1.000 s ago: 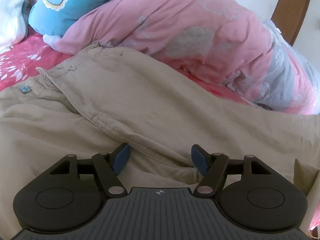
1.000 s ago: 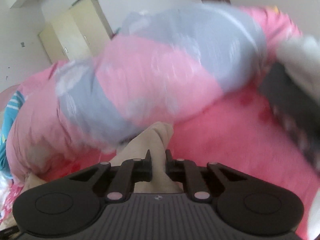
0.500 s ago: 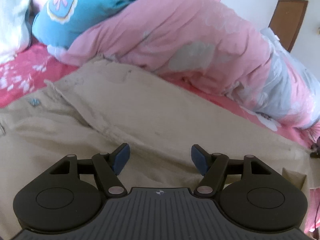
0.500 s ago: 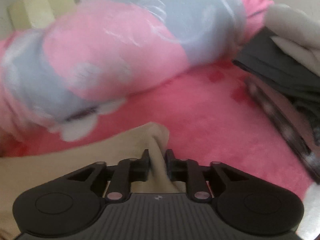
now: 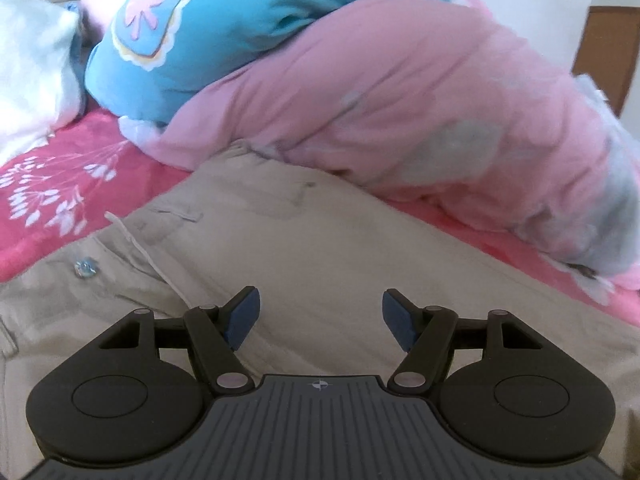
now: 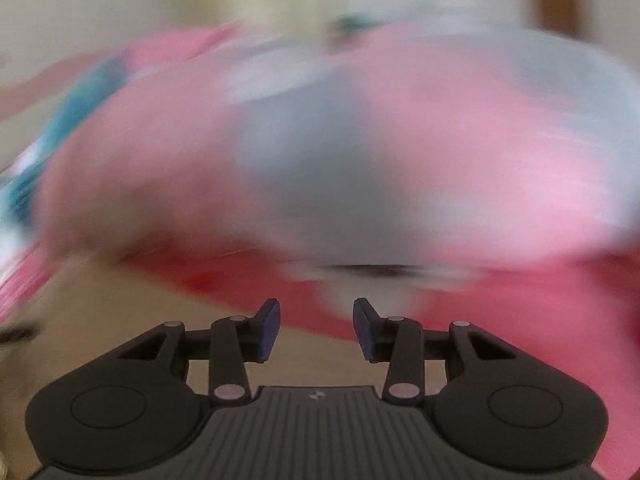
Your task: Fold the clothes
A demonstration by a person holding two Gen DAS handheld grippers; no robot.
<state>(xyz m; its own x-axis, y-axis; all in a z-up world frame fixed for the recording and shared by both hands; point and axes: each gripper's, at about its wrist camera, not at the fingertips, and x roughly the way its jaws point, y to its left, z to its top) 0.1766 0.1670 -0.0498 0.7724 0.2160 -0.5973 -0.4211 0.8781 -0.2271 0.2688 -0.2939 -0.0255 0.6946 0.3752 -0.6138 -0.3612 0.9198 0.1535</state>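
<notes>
My left gripper (image 5: 316, 318) hangs over the khaki trousers (image 5: 320, 264) with its jaws apart and nothing between the blue pads (image 5: 242, 320); the cloth lies under them, not pinched. The trousers are spread flat on the pink floral bedsheet (image 5: 60, 184), waistband toward the left of the left wrist view, with a metal button (image 5: 83, 269) and a belt loop (image 5: 176, 213) visible there. The far edge of the trousers touches a rolled pink quilt (image 5: 420, 120), and a blue pillow (image 5: 208, 36) lies on top of the quilt behind it. A white cloth (image 5: 32, 76) sits at far left. My right gripper (image 6: 316, 330) is released and its jaws are opening, with no fabric between the fingers (image 6: 268, 330). Right wrist view is heavily blurred: khaki cloth shows beneath and left of the gripper, pink sheet and the pink-grey quilt ahead.
</notes>
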